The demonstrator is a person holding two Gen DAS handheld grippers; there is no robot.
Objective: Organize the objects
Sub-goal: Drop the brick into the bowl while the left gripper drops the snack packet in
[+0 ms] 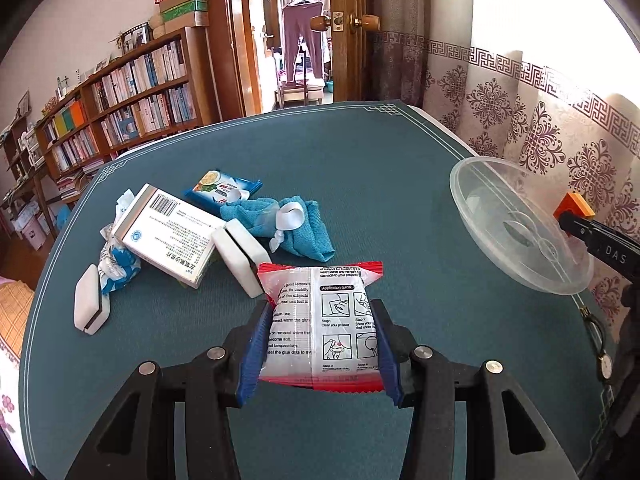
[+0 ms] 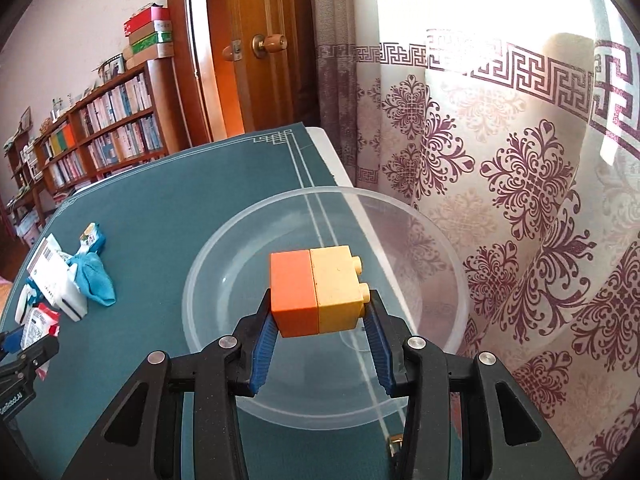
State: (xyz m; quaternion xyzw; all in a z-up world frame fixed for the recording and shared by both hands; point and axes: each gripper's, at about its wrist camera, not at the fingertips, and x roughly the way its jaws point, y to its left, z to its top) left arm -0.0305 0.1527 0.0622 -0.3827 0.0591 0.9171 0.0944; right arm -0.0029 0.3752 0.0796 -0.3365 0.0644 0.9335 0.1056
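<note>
My left gripper (image 1: 320, 316) is shut on a red and white plastic packet (image 1: 326, 320) held just above the green table mat (image 1: 380, 184). My right gripper (image 2: 320, 304) is shut on an orange and yellow toy block (image 2: 316, 292) and holds it over a clear plastic bowl (image 2: 224, 280) at the table's right edge. The bowl (image 1: 520, 232) and the block (image 1: 574, 206) also show at the right of the left wrist view.
A pile lies left of the packet: a white medicine box (image 1: 168, 236), two white sponges (image 1: 240, 260), a blue cloth (image 1: 296, 224), a wipes pack (image 1: 222, 188) and a crumpled wrapper (image 1: 116, 260). A wristwatch (image 1: 604, 356) lies near the right edge. Patterned curtains (image 2: 520, 200) hang beside the table.
</note>
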